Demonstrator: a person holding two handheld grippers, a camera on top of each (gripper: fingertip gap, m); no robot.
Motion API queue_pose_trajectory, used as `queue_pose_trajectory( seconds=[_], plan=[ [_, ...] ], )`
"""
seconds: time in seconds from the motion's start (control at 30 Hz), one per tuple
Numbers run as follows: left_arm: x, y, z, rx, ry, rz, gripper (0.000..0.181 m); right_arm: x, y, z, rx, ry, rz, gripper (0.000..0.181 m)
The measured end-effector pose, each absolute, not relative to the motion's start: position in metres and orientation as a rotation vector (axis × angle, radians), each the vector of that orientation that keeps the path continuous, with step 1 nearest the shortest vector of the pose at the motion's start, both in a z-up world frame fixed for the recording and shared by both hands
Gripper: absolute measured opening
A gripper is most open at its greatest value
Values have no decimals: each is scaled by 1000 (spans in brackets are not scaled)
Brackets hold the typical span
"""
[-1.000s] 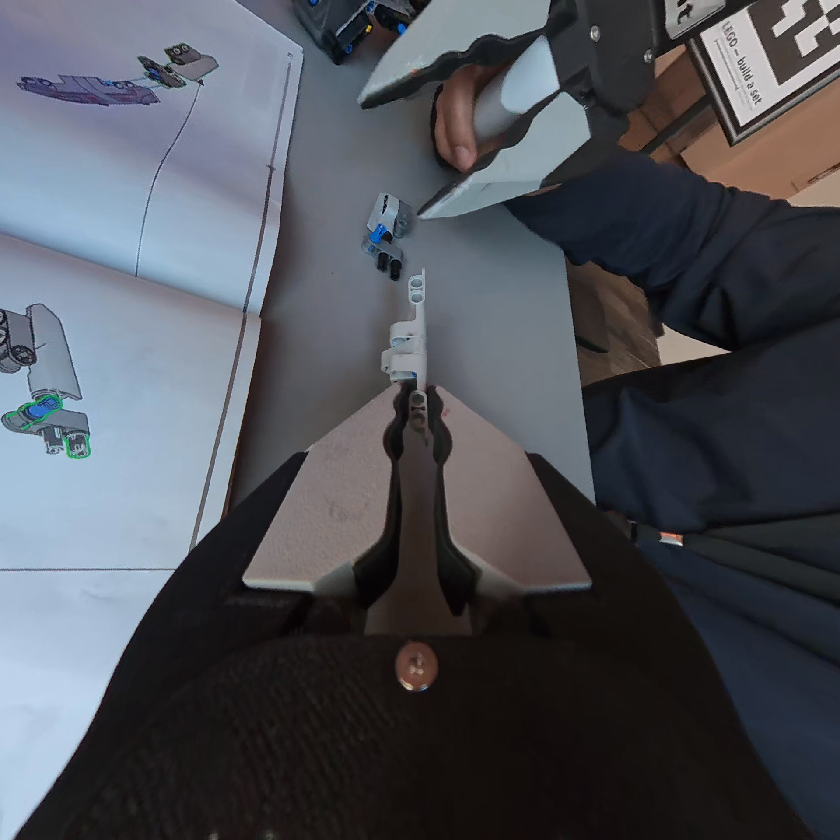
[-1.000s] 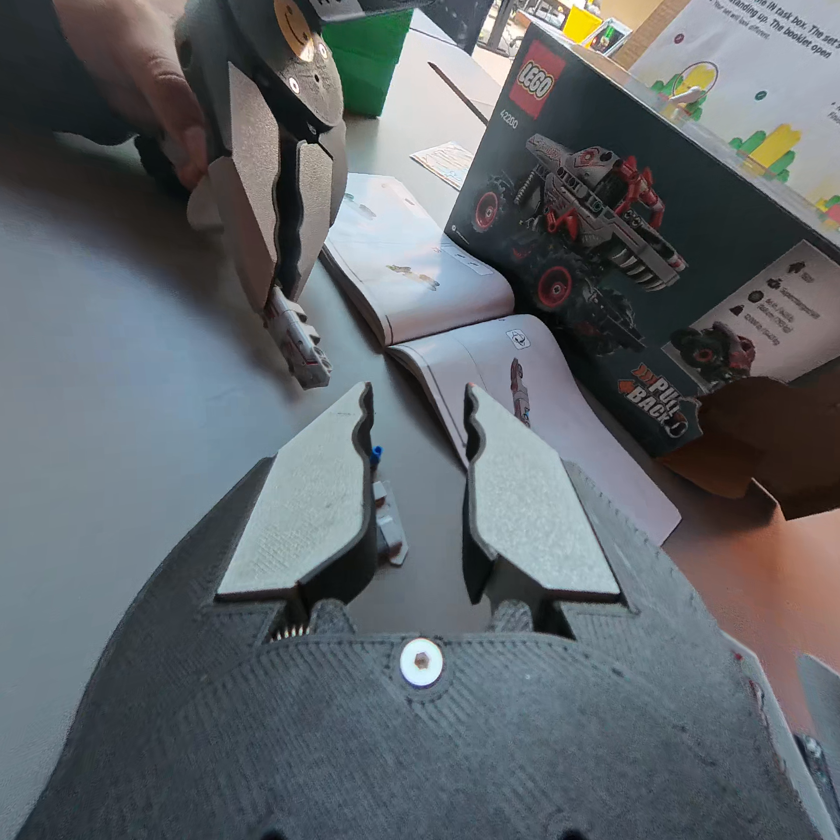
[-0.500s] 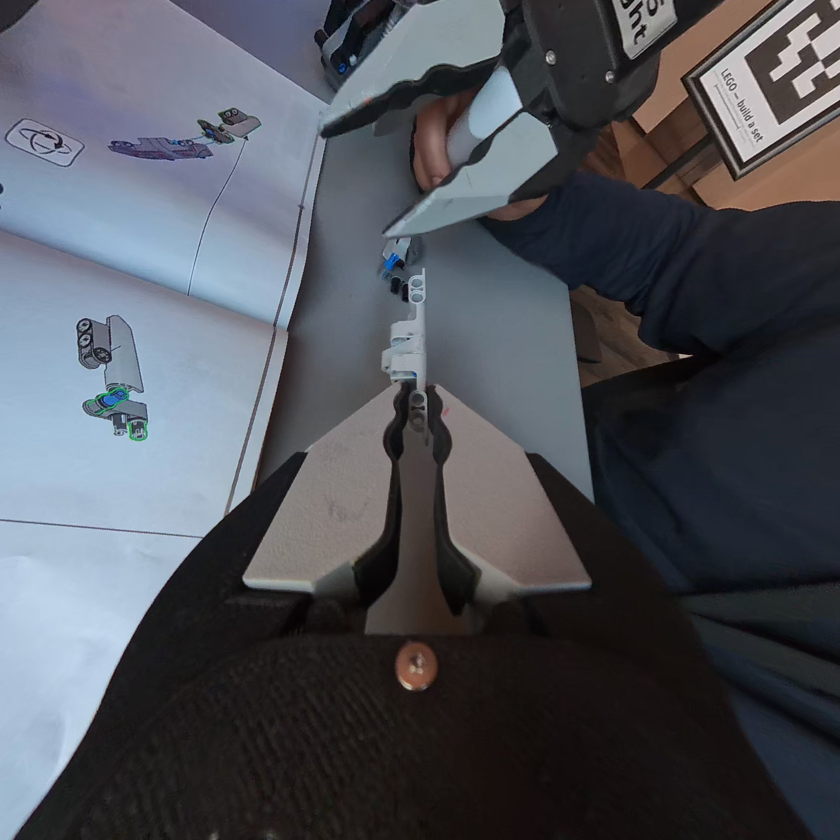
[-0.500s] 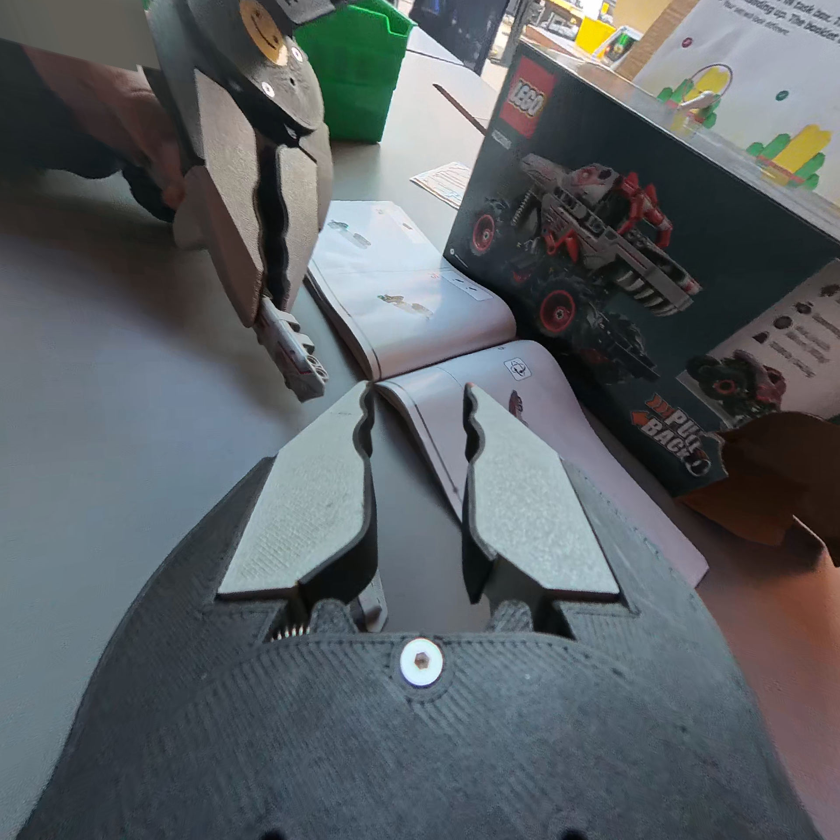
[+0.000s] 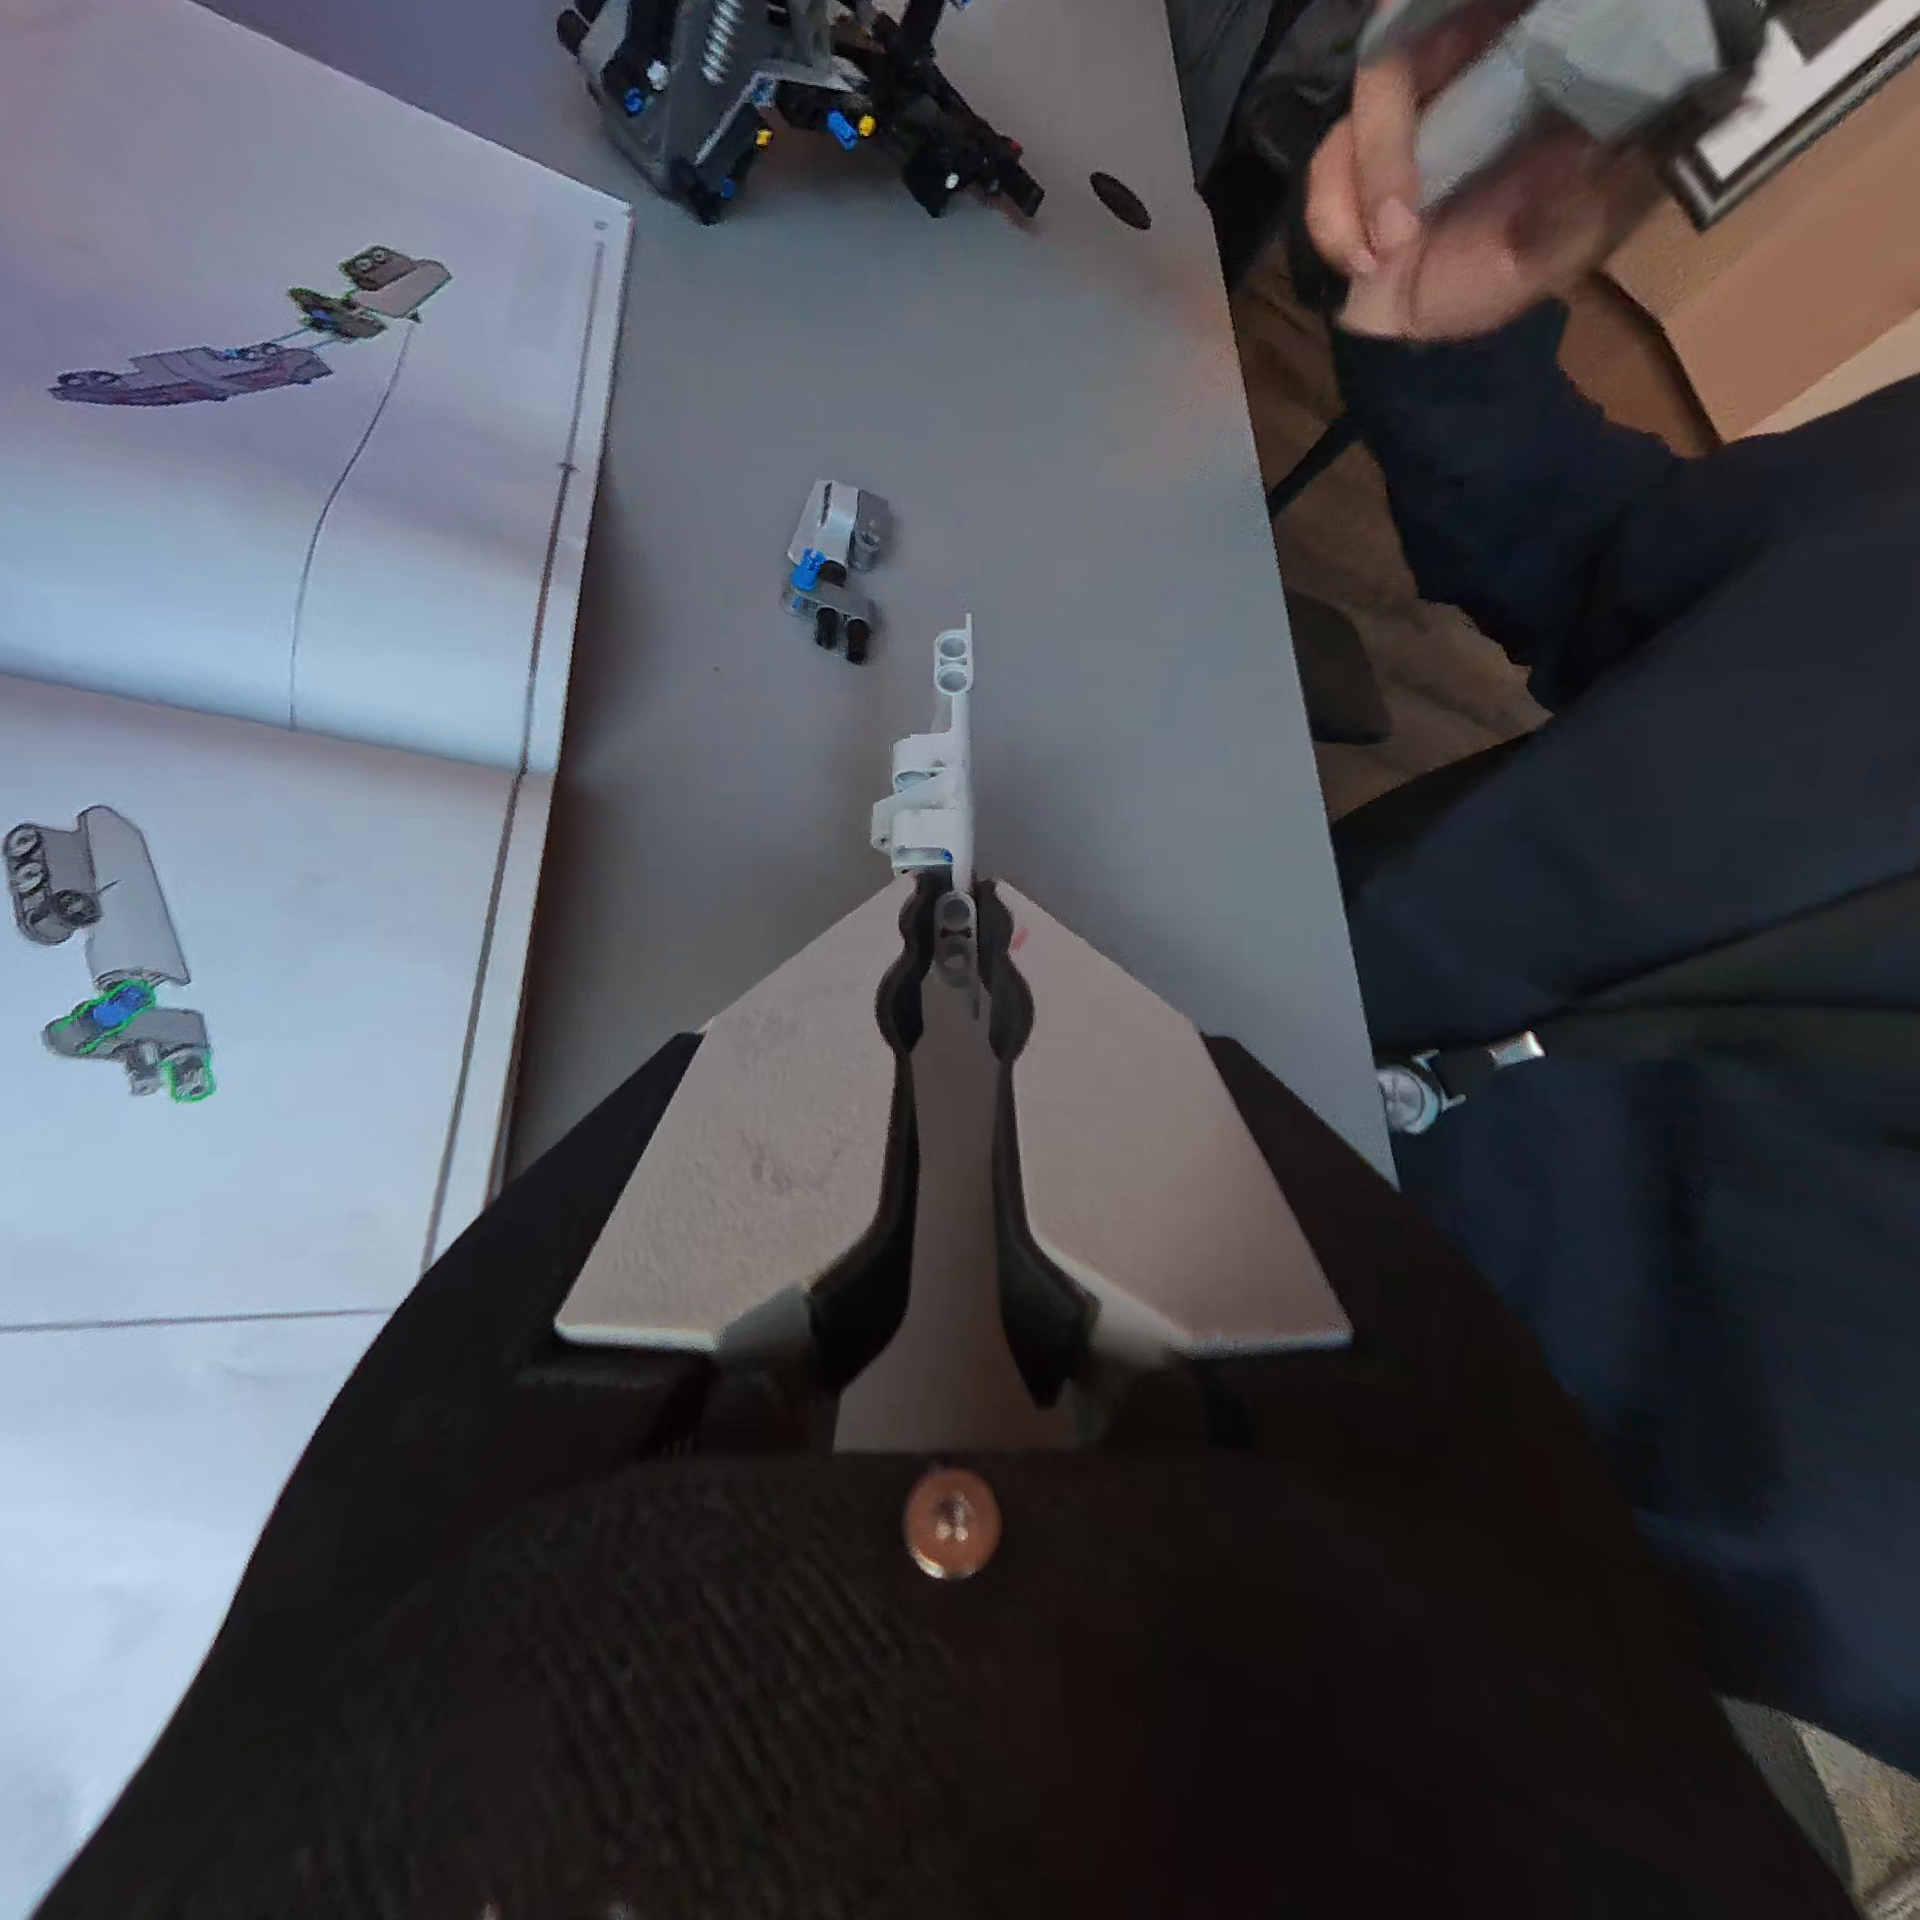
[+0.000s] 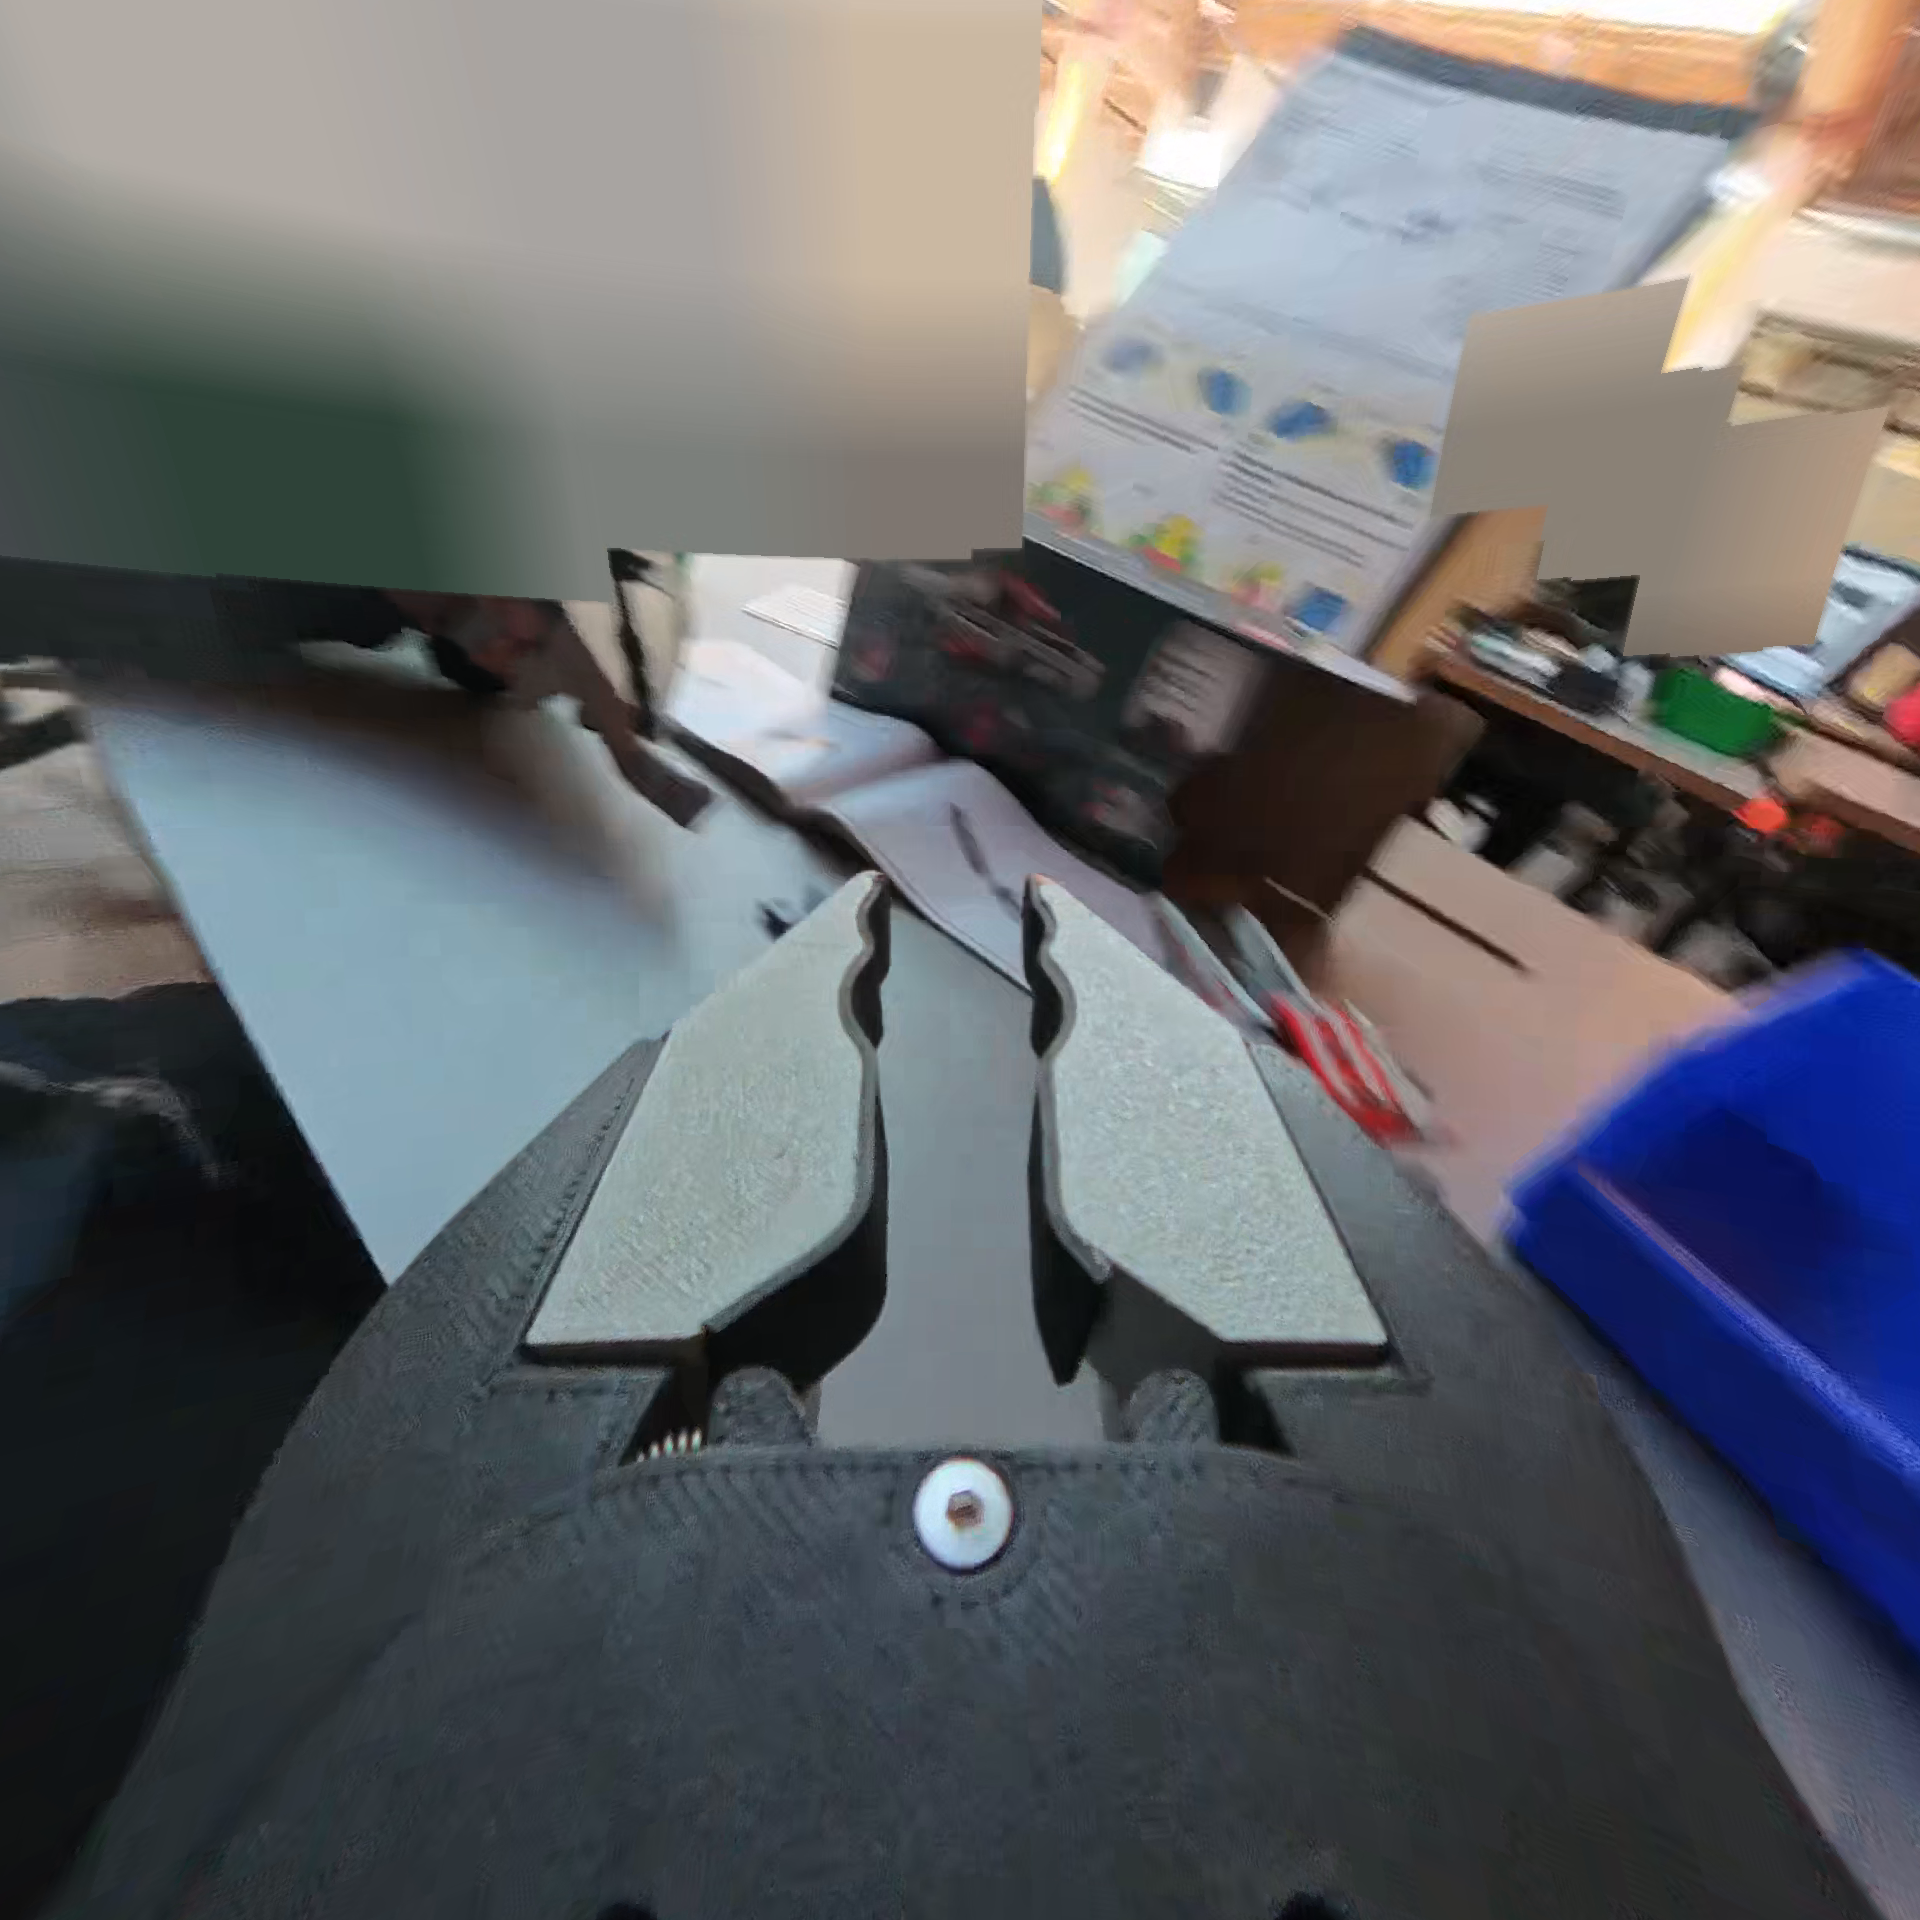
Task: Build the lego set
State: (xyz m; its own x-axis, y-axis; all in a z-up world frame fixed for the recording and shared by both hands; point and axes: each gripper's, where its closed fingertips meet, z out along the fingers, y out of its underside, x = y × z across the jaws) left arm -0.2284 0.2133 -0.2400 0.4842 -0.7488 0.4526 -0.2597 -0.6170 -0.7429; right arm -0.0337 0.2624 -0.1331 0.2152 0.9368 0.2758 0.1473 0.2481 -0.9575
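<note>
Two grippers were seen, one in each hand. The left gripper [image 5: 954, 940] was squeezed tight on a long white piece [image 5: 932, 774], which was held by its near end and stuck straight out past the tips, away from the camera, just over the grey table [image 5: 1049, 436]. A small grey and blue piece [image 5: 836, 566] was laid on the table just past the white one's far end and a little to the left, close but not touching. Its long side was pointed almost the same way as the white piece. The open booklet [image 5: 260, 727] was spread on the left, and the half-built truck [image 5: 790, 94] was parked at the far end. The right gripper [image 6: 954, 914] was held partly open with nothing in it, and it was blurred and lifted well off to the right. So the left gripper was judged much nearer the small piece, and the white piece would likely be pushed forward and left to meet it.
</note>
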Motion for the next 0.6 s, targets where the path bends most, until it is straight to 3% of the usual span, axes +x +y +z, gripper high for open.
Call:
queue_pose_trajectory(
  seconds=[0.03, 0.13, 0.23, 0.33, 0.6],
  plan=[
    [-224, 210, -239, -2119, 853, -1079, 5, -1, 285, -137, -1268, -1168, 736, 24],
    [-204, 206, -232, -2068, 928, -1131, 4, 70, 347, -160, -1470, -1037, 723, 53],
    [-184, 210, -229, -2040, 982, -1121, 4, 82, 384, -177, -1535, -1023, 797, 69],
    [-165, 212, -229, -2033, 1008, -1140, 4, 59, 393, -191, -1546, -1111, 934, 74],
    [-142, 213, -229, -2036, 1064, -1156, 4, 31, 361, -204, -1498, -1324, 1097, 61]
  ],
)
